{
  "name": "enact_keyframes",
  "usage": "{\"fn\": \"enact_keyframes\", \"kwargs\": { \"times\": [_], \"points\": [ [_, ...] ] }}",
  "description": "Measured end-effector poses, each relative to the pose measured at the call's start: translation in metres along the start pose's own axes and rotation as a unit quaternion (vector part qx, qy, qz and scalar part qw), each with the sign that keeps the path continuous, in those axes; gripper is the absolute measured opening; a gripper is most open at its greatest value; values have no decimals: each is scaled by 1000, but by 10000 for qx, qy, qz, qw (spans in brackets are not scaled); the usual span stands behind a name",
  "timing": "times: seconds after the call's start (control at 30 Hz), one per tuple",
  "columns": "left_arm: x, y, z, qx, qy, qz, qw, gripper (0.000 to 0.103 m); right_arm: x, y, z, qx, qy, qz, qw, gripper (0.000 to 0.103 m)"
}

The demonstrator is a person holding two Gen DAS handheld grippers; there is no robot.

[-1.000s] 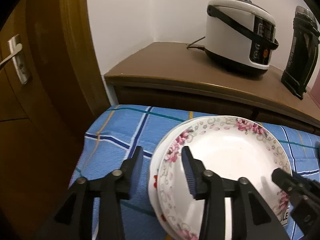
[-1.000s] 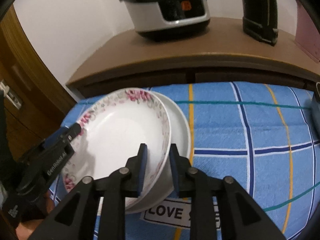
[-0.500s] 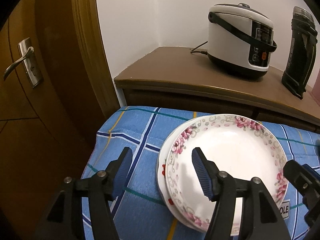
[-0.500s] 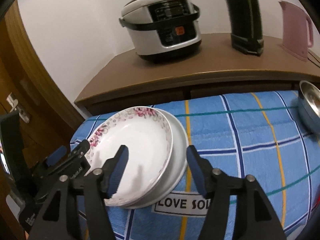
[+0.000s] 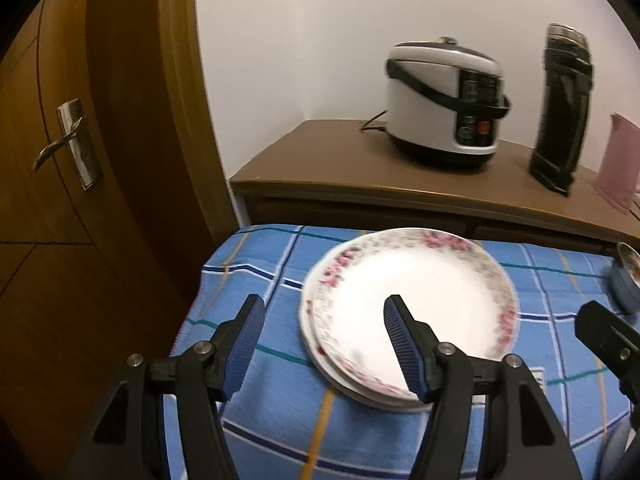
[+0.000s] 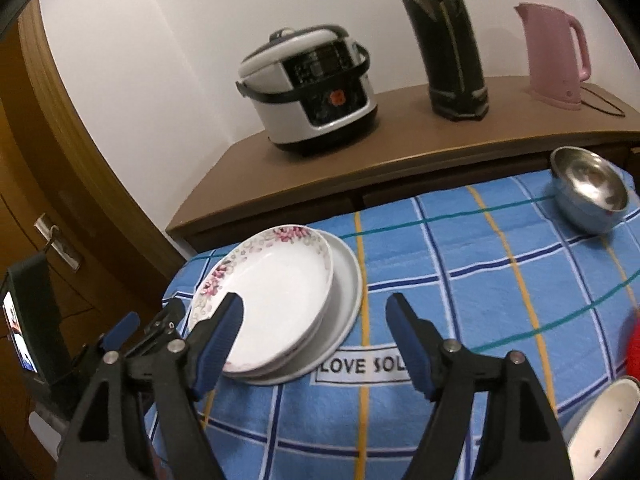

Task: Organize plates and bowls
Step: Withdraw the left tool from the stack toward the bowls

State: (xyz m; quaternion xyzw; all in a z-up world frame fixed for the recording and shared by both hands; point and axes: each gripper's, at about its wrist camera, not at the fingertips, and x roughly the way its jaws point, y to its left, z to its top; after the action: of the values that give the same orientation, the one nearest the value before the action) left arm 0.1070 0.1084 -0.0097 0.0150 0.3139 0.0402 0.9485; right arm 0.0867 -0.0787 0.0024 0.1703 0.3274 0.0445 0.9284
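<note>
A white plate with a pink flower rim [image 5: 424, 300] [image 6: 272, 292] lies stacked on a plain white plate [image 6: 348, 292] at the left end of the blue checked cloth. My left gripper [image 5: 320, 340] is open and empty, raised near the stack's left edge. My right gripper [image 6: 316, 328] is open and empty, above and in front of the stack's right edge. A steel bowl [image 6: 588, 188] sits at the far right of the cloth, also in the left wrist view [image 5: 628, 272]. A white bowl's rim [image 6: 600, 424] shows at the bottom right, with something red [image 6: 632, 344] beside it.
Behind the table [image 6: 480, 264] stands a brown sideboard [image 6: 400, 136] with a rice cooker [image 6: 312, 88], a black flask [image 6: 448, 36] and a pink kettle [image 6: 556, 52]. A wooden door [image 5: 80, 160] is at the left, close to the table's left edge.
Both grippers have opened, let go of the flowered plate on the stack, and pulled back and up from it.
</note>
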Motion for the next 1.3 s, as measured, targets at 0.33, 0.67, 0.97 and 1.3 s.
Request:
{"fn": "enact_keyframes", "kwargs": {
  "times": [0.33, 0.67, 0.97, 1.3],
  "points": [
    [-33, -42, -12, 176, -63, -427, 9989, 65, -42, -27, -6, -71, -363, -273, 9989, 79],
    [-64, -110, -25, 675, -12, -1127, 9913, 65, -105, -79, -7, -132, -1030, -633, 9926, 79],
    [-88, -186, -31, 1240, -31, -1631, 9788, 65, -165, -150, -6, 77, -1428, -1210, 9823, 79],
    [-107, -257, -39, 1900, -46, -1864, 9639, 65, -205, -212, -12, 361, -1604, -1640, 9727, 79]
  ]
}}
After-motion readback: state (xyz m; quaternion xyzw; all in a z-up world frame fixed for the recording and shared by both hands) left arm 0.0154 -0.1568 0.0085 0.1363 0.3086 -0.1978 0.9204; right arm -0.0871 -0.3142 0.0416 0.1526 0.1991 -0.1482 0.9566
